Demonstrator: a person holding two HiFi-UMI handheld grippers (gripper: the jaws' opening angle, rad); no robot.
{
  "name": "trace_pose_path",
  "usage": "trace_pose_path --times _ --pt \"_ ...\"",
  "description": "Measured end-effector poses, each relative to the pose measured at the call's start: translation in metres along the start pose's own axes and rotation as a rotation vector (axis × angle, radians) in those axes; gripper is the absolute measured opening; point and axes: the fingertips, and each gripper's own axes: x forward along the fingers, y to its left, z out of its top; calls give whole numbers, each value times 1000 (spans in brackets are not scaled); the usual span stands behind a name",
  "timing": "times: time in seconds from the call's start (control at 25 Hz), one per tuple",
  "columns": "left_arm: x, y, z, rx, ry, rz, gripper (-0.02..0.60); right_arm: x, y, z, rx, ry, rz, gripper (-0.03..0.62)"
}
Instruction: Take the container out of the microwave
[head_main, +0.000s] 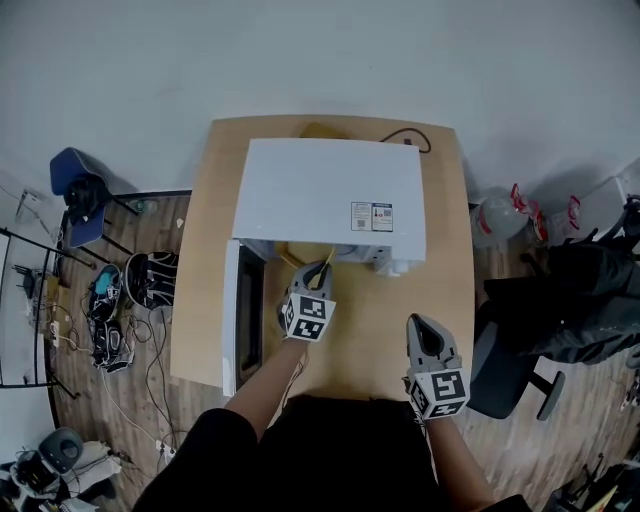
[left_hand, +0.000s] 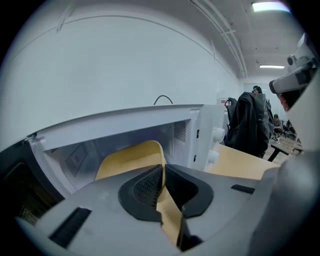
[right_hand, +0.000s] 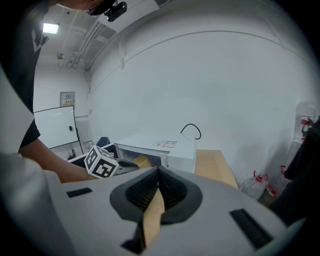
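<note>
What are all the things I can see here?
table: one, light wood, centre of the room
microwave: one, white, on the table, door swung open
container: one, yellow, at the microwave's mouth
cable: one, black, behind the microwave
chairs: two, blue at left, black at right
jugs: two, clear with red handles, floor at right
floor clutter: several dark items, left, too small to tell
left tool: one, grey, shut on the container's rim
right tool: one, grey, shut and empty, above the table
</note>
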Motion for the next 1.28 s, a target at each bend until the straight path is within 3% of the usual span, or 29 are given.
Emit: trace_pose_path --times 0.68,1.0,1.28 --pt "-66 -58 2 -61 -96 -117 25 -28 37 -9 2 -10 -33 60" --pt "-103 -81 9 -102 -140 -116 25 -44 38 -12 -5 -26 -27 60" --pt "-153 -108 38 -97 -188 -78 25 -67 47 -6 -26 -68 33 60"
